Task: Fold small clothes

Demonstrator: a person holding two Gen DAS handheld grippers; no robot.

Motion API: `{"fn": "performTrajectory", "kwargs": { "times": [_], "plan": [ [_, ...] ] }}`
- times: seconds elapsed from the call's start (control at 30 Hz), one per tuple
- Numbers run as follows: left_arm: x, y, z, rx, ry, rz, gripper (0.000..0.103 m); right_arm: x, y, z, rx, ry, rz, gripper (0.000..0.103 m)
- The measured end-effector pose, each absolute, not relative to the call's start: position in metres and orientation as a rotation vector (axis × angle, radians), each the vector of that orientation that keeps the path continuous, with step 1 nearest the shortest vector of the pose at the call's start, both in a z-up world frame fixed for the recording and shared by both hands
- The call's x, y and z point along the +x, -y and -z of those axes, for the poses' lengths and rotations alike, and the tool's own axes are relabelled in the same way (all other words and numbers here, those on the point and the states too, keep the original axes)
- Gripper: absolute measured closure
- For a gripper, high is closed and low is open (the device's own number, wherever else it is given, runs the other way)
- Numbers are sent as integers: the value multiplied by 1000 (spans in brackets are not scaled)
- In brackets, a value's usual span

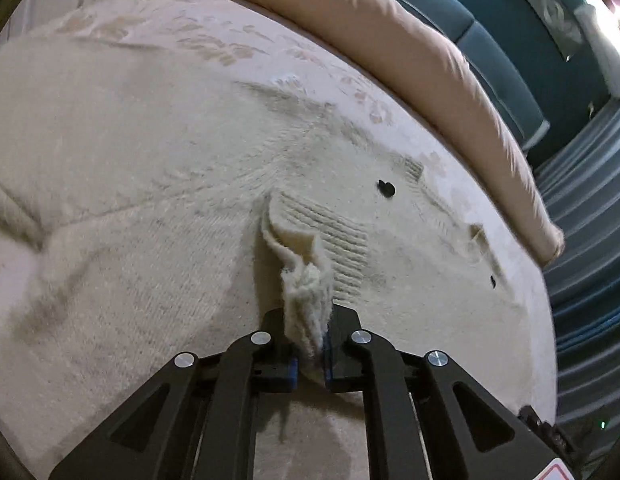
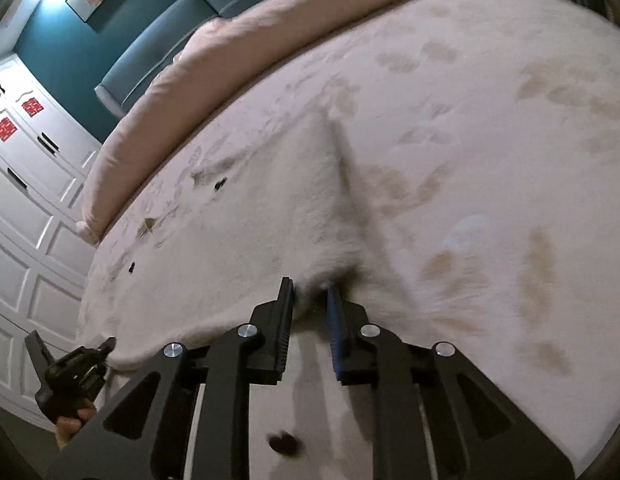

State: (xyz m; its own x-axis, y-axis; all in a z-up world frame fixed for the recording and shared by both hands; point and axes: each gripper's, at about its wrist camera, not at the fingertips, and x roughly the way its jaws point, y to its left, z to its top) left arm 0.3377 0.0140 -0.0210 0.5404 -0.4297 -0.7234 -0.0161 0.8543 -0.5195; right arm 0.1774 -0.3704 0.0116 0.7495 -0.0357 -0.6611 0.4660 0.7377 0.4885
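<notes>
A cream knitted sweater [image 1: 157, 184] lies spread on the bed, with small dark buttons [image 1: 386, 189] near its ribbed edge. My left gripper [image 1: 310, 320] is shut on a bunched piece of the sweater's ribbed hem and lifts it a little. In the right wrist view the sweater [image 2: 269, 216] shows as a raised fold. My right gripper [image 2: 312, 292] holds a corner of the sweater between its fingers, lifting it off the bed. The left gripper [image 2: 69, 364] shows at the lower left of that view.
The bed has a pale patterned cover [image 2: 490, 92]. A pink rolled quilt [image 1: 410, 52] lies along the far side. A teal headboard [image 1: 510, 40] and white cabinets [image 2: 25, 184] stand beyond. The bed's edge is near the left gripper.
</notes>
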Motion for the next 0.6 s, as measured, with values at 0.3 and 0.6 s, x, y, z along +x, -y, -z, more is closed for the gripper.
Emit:
{"fn": "performTrajectory", "kwargs": {
  "times": [0.3,0.6],
  "plan": [
    [341,-6,23,-434,-942,240,90,277,411,-16,589,-724,375,44],
    [337,-6,30,-438,-902,255,90,316,431,14,590,-776,378,90]
  ]
}}
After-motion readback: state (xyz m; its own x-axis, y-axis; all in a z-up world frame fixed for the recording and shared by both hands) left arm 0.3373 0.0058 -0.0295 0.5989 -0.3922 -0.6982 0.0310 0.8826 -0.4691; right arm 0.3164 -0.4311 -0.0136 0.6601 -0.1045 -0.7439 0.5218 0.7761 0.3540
